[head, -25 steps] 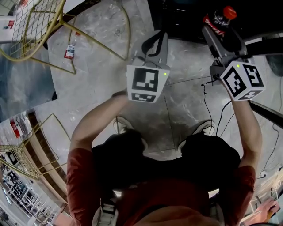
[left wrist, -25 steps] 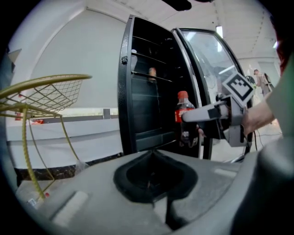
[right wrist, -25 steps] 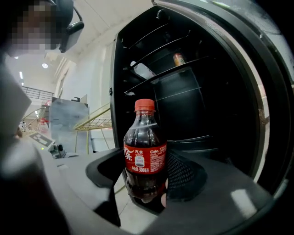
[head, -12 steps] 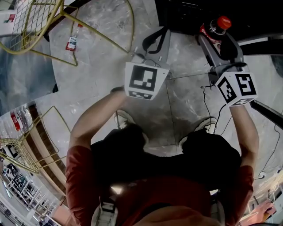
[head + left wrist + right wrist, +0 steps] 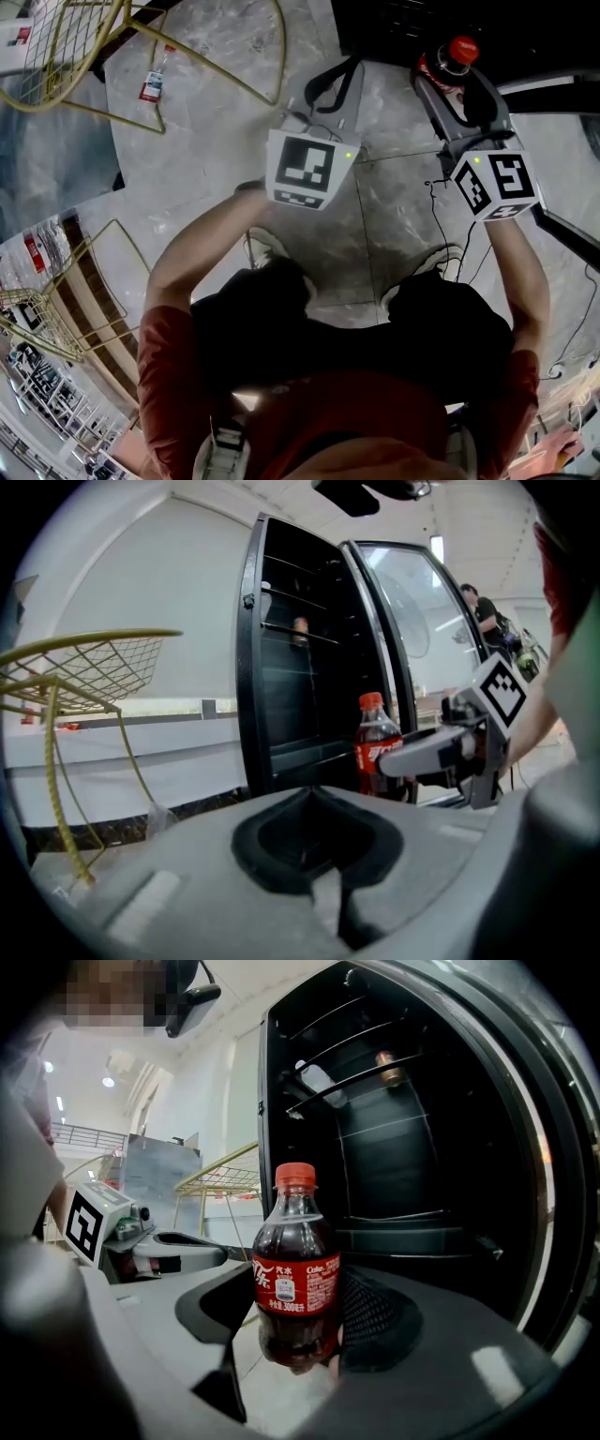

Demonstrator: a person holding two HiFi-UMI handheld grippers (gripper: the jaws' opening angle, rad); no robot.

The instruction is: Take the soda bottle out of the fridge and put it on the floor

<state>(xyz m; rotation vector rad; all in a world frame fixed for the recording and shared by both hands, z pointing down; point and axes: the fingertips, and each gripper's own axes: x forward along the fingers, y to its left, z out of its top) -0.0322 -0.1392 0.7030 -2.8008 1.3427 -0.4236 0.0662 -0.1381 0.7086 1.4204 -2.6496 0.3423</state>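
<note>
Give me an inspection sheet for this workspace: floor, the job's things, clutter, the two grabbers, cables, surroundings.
Surface: grey marble-look tiled floor.
Job's things: soda bottle, red cap, upright, held off the floor in front of the open fridge.
Clutter: a small bottle lying on the floor beside a gold wire frame.
Grippers: right gripper closed on the soda bottle's lower body; left gripper shut, holding nothing.
Cables: thin black cables on the floor near the person's right foot.
Surroundings: the fridge's glass door stands open; another person in the background.
</note>
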